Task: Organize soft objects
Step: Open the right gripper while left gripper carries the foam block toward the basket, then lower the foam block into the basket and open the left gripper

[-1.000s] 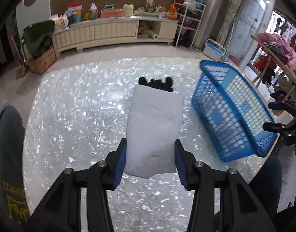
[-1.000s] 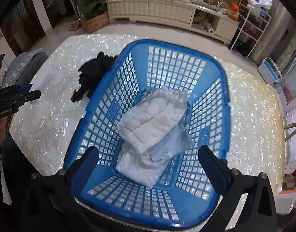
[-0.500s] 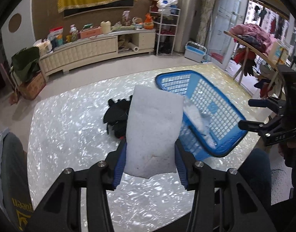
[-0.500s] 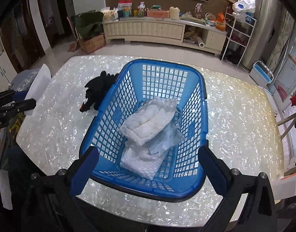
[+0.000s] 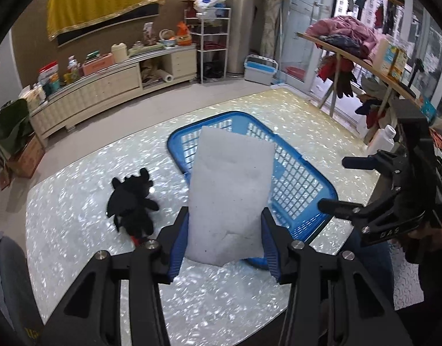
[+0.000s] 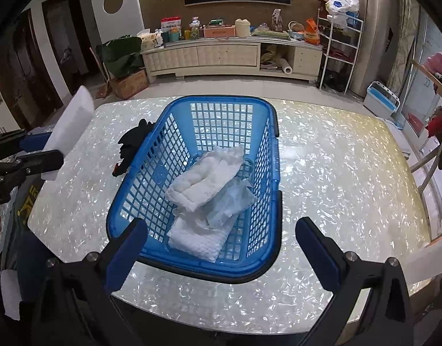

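The letters "DAS" stand on the right gripper [image 5: 333, 183]; other labels are too small to read

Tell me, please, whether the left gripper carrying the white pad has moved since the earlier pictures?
Yes. In the right wrist view, the left gripper with the white pad has risen and come nearer the blue basket, judged against the table edge.
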